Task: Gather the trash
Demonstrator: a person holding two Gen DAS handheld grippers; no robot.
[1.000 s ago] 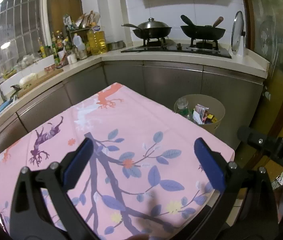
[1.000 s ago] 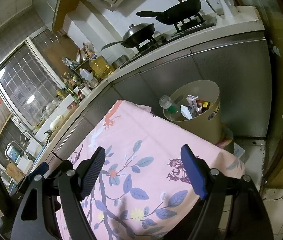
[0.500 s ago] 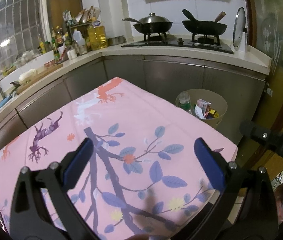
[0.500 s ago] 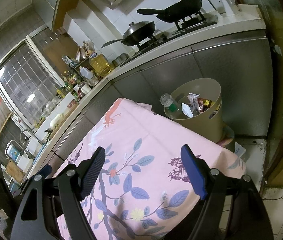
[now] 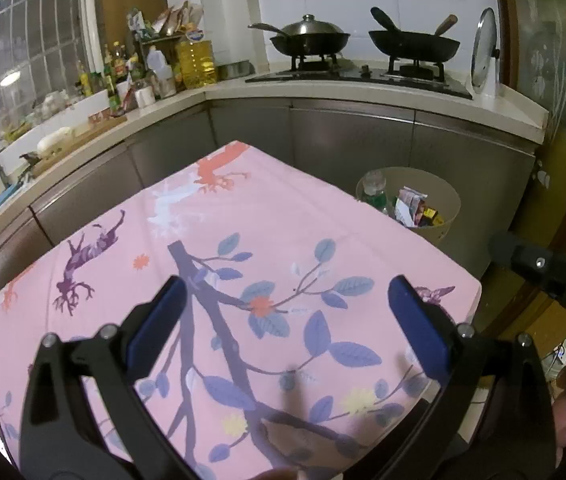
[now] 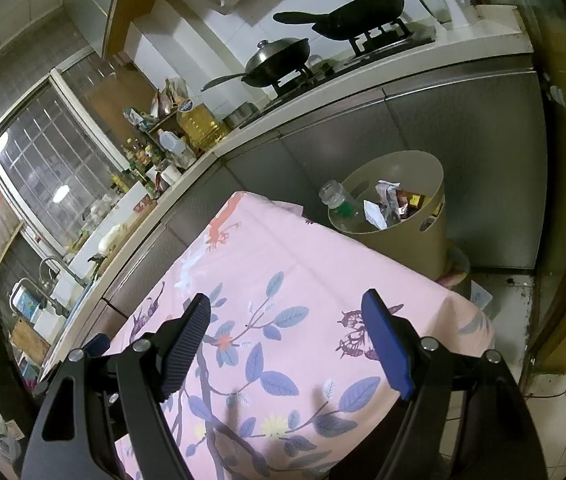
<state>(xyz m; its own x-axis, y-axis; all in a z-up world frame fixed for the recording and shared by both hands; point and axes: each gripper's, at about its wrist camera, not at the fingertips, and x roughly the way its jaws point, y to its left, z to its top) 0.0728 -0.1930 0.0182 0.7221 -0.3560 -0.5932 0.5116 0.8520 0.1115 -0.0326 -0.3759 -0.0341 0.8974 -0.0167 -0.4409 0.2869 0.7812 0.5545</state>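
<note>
The trash (image 6: 387, 206) lies in a beige waste bin (image 6: 411, 248) that stands on the floor just beyond the far right corner of the table, against the grey cabinet fronts. Visible in it are a clear plastic bottle (image 6: 333, 196) leaning at the left rim, crumpled white paper, and several coloured wrappers. The bin (image 5: 443, 192) appears roughly half full.

The pink floral tablecloth (image 5: 267, 224) shows no loose litter on any part in view from either wrist. A small object at the near left edge of the left-wrist view is too cut off to identify.

The left gripper (image 5: 289, 322) hovers over the near part of the cloth with its jaws spread wide and nothing between them. The right gripper (image 6: 289, 344) is likewise wide and empty, poised above the near right area of the table.

Judged from this, collection looks complete or nearly so: the refuse is binned, both tools are free, and what may remain is a check of areas outside the views.

Beyond, the counter (image 5: 363, 94) carries two woks on a stove and bottles near the window.
</note>
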